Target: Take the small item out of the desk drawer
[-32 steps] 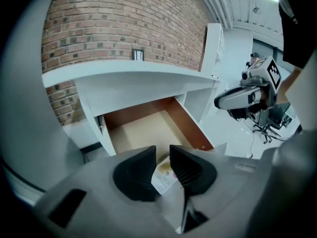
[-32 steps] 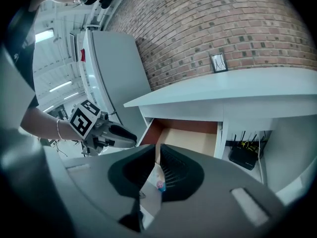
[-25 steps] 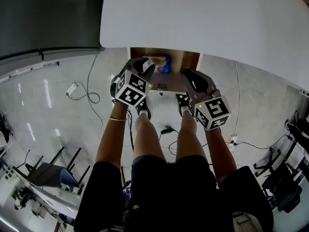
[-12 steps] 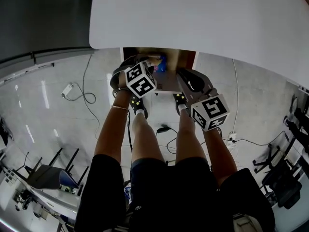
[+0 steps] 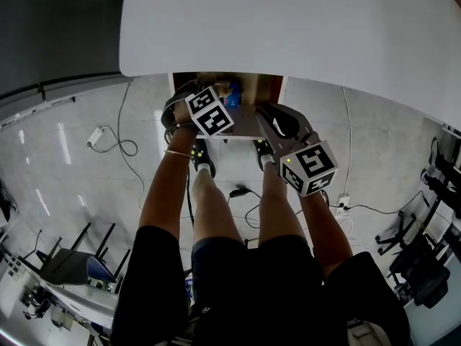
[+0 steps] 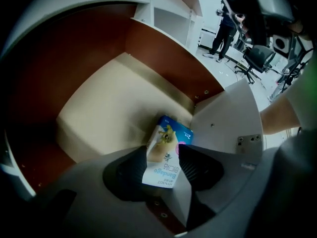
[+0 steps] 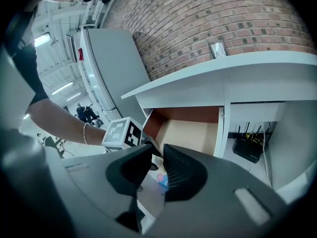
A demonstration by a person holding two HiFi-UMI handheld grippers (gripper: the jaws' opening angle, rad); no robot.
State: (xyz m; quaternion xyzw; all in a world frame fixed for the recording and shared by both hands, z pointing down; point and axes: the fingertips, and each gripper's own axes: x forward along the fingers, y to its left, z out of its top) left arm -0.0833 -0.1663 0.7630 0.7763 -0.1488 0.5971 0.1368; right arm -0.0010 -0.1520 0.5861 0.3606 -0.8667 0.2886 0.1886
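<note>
A small blue and cream bandage box (image 6: 167, 138) lies in the front corner of the open wooden drawer (image 6: 109, 113), against its white front panel (image 6: 233, 118). My left gripper (image 6: 163, 158) points steeply down into the drawer. It is open, its jaws have just been opening, and the box stands between them. The head view shows the box (image 5: 232, 92) as a blue spot beside the left gripper's marker cube (image 5: 211, 111). My right gripper (image 5: 265, 115) rests at the drawer's front edge. Its jaws (image 7: 157, 155) have just been opening to a narrow gap, through which the box (image 7: 161, 179) shows.
The white desk top (image 5: 302, 27) overhangs the drawer. The person's legs (image 5: 209, 193) and feet stand just below it. Cables and a power strip (image 5: 95, 135) lie on the floor at the left. A black router (image 7: 250, 148) sits under the desk at the right.
The left gripper has sunk into the drawer and rolled, and its marker cube now faces differently. The right gripper has stayed at the drawer front.
</note>
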